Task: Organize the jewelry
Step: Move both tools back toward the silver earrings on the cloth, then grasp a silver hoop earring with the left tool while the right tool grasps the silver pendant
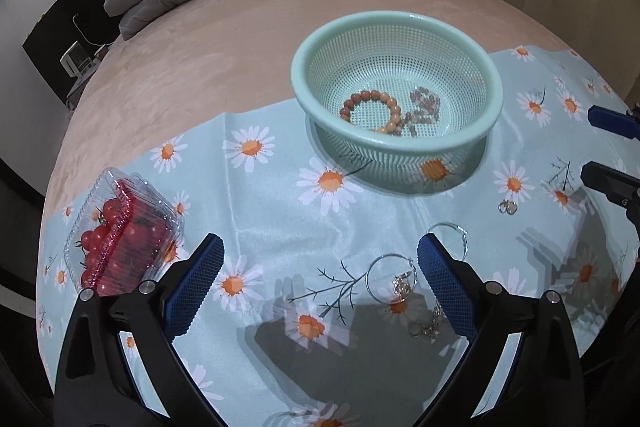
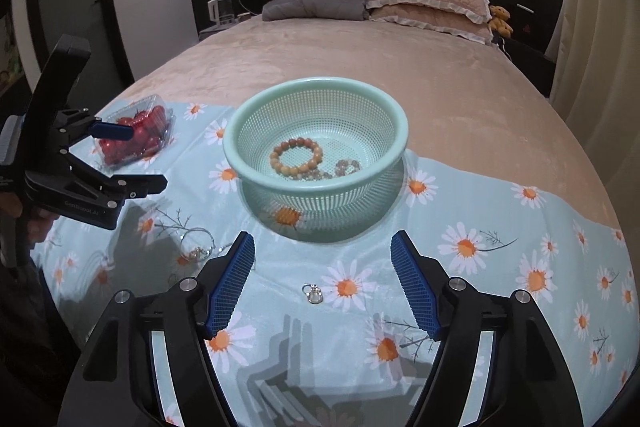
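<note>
**Jaws wide over the loose jewelry**

Both jaws stand apart with nothing between the pads. Left gripper (image 1: pixel 320 283) hangs over a hoop earring (image 1: pixel 391 278) that lies on the cloth (image 1: pixel 260 211) just inside its right pad; a second hoop (image 1: pixel 449 235) lies just beyond that pad's tip, and a small clasp piece (image 1: pixel 428 327) lies close under the same pad. Right gripper (image 2: pixel 323 283) hangs over a small ring pair (image 2: pixel 313 293), which sits between its jaws, nearer the left pad. Ahead of both grippers stands the basket (image 2: pixel 256 123) on the bed (image 2: pixel 440 75), already holding some of the jewelry.

Handling, as I judge it: the hoops are thin wire, very light, stiff but easily bent, and slick on the glossy cloth, so they may skate away or slip from the pads. Best hold looks like across the rim of the hoop, or on its dangling charm where there is more bulk. The ring pair is tiny and flat; the pads would need to come down low on either side and may pinch cloth with it.

Count: two bead bracelets in the basket, one of orange beads (image 2: pixel 297 155) and one pinkish (image 2: pixel 347 166); two hoops, one ring pair and one clasp piece on the cloth; one basket; one tomato box (image 1: pixel 120 231) left of the left jaws.
</note>
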`<state>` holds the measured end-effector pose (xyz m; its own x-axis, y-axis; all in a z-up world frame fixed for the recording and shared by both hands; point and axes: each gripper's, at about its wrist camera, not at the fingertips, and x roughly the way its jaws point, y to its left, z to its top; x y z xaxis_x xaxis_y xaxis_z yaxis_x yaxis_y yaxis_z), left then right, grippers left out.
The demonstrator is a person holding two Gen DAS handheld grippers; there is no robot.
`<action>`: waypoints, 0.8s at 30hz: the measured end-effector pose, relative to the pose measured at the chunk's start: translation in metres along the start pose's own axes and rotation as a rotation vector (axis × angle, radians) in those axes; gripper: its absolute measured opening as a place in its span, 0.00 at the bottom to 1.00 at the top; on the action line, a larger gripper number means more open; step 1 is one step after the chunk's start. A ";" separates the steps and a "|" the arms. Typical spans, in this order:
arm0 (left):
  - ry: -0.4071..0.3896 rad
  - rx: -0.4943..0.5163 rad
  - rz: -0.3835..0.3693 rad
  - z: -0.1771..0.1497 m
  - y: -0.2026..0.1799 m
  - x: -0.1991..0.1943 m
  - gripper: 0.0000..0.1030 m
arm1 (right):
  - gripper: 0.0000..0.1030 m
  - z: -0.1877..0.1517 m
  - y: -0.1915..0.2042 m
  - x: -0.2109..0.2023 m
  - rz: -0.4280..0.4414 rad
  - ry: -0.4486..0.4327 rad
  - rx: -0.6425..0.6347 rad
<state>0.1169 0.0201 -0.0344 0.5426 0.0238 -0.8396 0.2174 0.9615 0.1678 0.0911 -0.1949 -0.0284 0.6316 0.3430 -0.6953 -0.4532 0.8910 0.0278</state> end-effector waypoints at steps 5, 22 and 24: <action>0.058 0.012 -0.003 -0.015 -0.005 0.021 0.93 | 0.66 -0.012 0.006 0.012 -0.005 0.037 -0.002; 0.155 -0.001 -0.057 -0.031 -0.008 0.071 0.93 | 0.66 -0.040 0.010 0.070 0.022 0.166 -0.012; 0.156 -0.006 -0.069 -0.034 -0.009 0.075 0.92 | 0.66 -0.041 0.010 0.076 0.017 0.171 -0.009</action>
<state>0.1287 0.0224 -0.1165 0.3941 -0.0003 -0.9191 0.2447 0.9639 0.1046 0.1085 -0.1726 -0.1104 0.5080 0.3021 -0.8066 -0.4694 0.8823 0.0349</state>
